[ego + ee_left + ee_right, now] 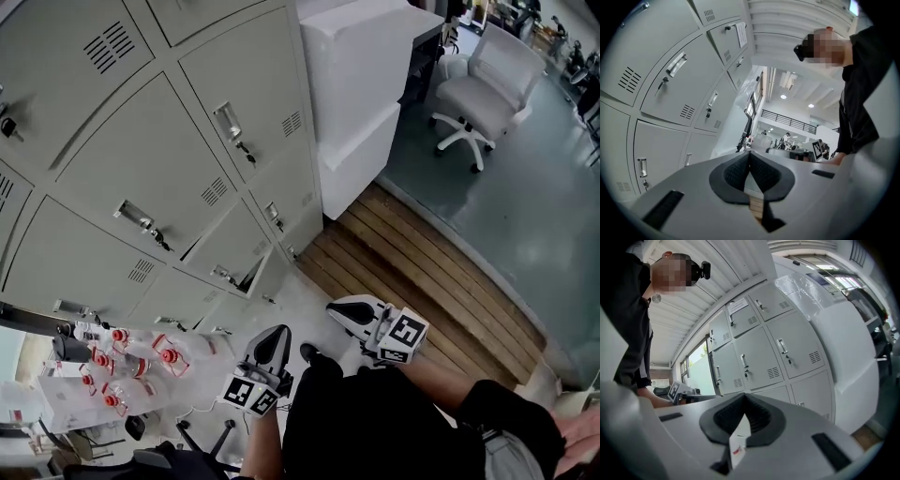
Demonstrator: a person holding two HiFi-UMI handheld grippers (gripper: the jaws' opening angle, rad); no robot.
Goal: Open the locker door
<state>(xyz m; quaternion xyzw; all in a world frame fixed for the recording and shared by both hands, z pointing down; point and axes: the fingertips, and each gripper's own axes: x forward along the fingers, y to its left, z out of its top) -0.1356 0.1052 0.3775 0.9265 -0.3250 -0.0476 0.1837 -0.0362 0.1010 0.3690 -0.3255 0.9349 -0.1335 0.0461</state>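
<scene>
A bank of grey lockers (141,178) fills the left of the head view, each door with a metal handle (230,122) and a key lock. All the doors look closed, apart from a dark gap beside one low door (251,275). My left gripper (272,333) hangs low by my legs, shut and empty, well short of the lockers. The right gripper (336,309) is beside it, also shut. In the left gripper view the jaws (749,153) meet, with locker doors (679,84) up to the left. The right gripper view shows closed jaws (744,395) and lockers (759,352) ahead.
A white block stack (361,84) stands against the lockers' right end. A wooden slat platform (422,272) runs along the floor. A white office chair (487,84) sits at the back right. Bottles with red caps (122,366) lie at the lower left.
</scene>
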